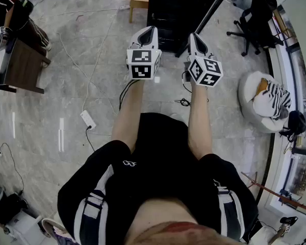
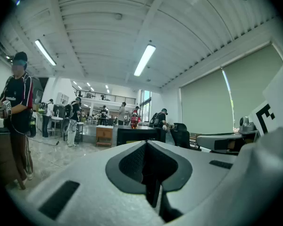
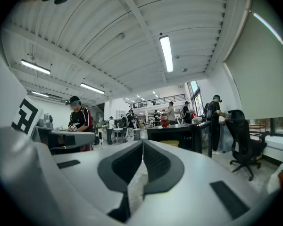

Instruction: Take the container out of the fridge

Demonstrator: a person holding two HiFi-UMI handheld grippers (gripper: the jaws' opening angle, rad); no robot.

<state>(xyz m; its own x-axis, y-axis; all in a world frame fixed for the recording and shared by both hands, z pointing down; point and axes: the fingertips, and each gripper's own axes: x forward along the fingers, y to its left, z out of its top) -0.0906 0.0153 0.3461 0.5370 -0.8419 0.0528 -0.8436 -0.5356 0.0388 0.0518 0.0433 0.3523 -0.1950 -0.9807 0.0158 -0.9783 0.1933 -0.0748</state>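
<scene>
Approach is the step we judge to be in hand: nothing has been reached for yet. We hold the left gripper (image 1: 151, 30) and the right gripper (image 1: 193, 35) side by side in front of us, level and pointing forward over the bare grey floor (image 1: 81, 86). In its own view the left gripper (image 2: 147, 144) has its jaws pressed together with nothing between them, and the right gripper (image 3: 142, 147) shows the same, pads meeting and empty.

We cannot find the container in any view, nor anything we can firmly call a fridge. A black cabinet (image 1: 168, 11) stands just ahead of both grippers, and it shows beyond the jaws in each gripper view, but we cannot tell whether it is the fridge.

Next, we think, we must walk up to the fridge, spread one pair of jaws, take its door handle and pull it open before the container can be seen and grasped.
</scene>
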